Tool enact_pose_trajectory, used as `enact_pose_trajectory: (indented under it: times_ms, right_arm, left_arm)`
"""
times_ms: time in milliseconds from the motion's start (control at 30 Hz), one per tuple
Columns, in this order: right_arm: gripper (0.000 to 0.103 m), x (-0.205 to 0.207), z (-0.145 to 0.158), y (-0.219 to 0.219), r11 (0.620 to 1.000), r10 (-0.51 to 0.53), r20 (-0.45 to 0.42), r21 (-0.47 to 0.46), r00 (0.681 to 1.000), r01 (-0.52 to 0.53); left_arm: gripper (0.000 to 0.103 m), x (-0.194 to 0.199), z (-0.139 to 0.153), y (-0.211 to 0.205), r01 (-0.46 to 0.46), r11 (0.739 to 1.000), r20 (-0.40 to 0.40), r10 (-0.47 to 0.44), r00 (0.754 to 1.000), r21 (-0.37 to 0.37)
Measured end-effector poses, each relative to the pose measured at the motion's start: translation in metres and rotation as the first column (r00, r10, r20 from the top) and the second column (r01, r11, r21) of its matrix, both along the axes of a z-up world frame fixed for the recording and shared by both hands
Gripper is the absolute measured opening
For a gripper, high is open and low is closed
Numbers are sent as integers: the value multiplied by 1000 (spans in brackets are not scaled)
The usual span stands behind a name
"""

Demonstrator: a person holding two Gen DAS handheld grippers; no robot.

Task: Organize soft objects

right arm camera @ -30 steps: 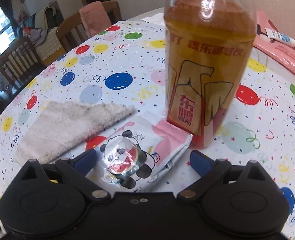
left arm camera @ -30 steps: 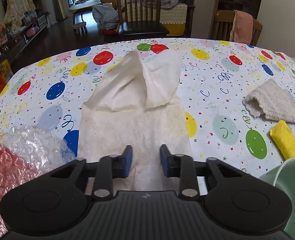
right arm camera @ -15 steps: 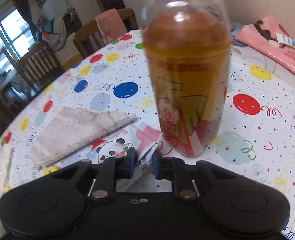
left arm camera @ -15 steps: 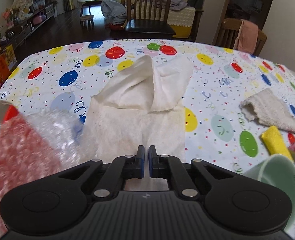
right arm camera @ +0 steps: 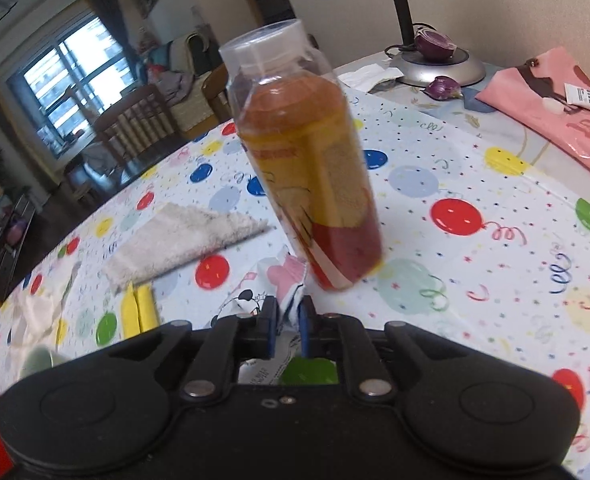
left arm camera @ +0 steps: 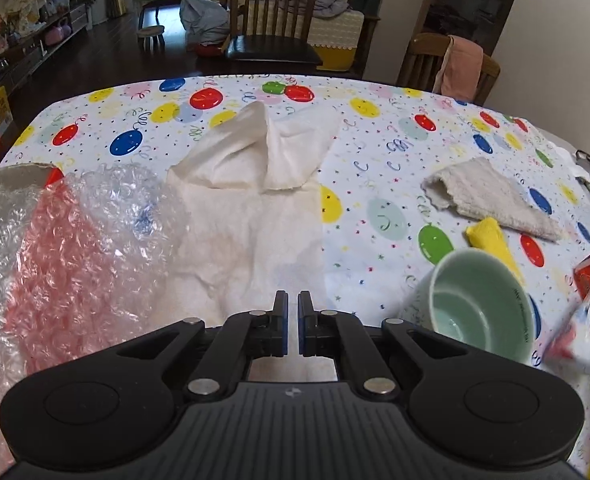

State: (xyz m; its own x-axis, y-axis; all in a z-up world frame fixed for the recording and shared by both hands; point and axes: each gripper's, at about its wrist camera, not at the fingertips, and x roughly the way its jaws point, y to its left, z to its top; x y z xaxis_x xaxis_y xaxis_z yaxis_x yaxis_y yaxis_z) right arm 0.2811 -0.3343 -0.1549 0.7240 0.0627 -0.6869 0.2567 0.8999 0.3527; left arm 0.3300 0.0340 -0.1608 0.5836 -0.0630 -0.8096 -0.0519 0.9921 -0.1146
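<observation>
Both grippers are matte black, with blue-padded jaws and silver pivot screws.

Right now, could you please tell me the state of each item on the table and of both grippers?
left gripper: shut on the near edge of the white cloth.
white cloth: spread flat, far corners folded up.
right gripper: jaws closing, pinching the panda packet.
panda packet: crumpled between the pads.
drink bottle: capped, mostly full.
green cup: empty.
grey towel: folded, lying flat.
yellow cloth: rolled up.
bubble wrap: crumpled.
</observation>
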Motion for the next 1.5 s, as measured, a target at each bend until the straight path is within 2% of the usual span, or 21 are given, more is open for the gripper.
enact_pose_trajectory:
  times_ms: [200,433,633,733,800,833,867,900,1033,1167,1433,1500]
  right_arm:
    - [10,-12,-12,-13,997,25,-38,73,999,-22]
    - [10,-12,-19,-16,995,50,-39,89,998,-46]
    - [10,-12,-24,-22,993,59,-47,105,997,-54]
    - [10,-12,-26,-24,992,63,-49,114,997,-57]
    - [10,-12,-26,-25,991,65,-50,117,997,-59]
    - [10,-12,-27,-25,991,68,-51,118,996,-62]
    - [10,-12,-27,-25,991,70,-52,116,996,-64]
    - [10,-12,-27,-25,991,73,-52,116,996,-67]
    - [10,-11,-30,-25,990,81,-62,125,995,-73]
    - [10,-10,-31,-24,989,86,-64,130,994,-77]
    - [10,-10,-31,-25,988,93,-71,132,993,-83]
    - [10,-10,-31,-25,987,89,-72,137,993,-79]
  left_arm:
    - [5,12,18,-3,-15,999,16,16,1000,-38]
    - [8,53,40,-5,-62,993,-3,62,998,-102]
    - [8,97,32,0,-139,986,-81,132,988,-88]
    - [10,112,28,3,-164,981,-87,155,984,-103]
    - [25,120,25,4,-181,978,-95,171,981,-108]
    - [45,123,23,5,-188,976,-97,177,979,-112]
    - [75,126,21,7,-197,974,-103,185,977,-116]
    - [83,128,18,8,-209,971,-108,197,974,-117]
    - [85,136,12,15,-252,961,-103,241,965,-116]
    - [85,151,-4,23,-319,941,-163,298,940,-117]
    - [85,164,-35,23,-357,934,-215,348,913,-3]
    - [85,164,-35,22,-351,936,-202,347,916,20]
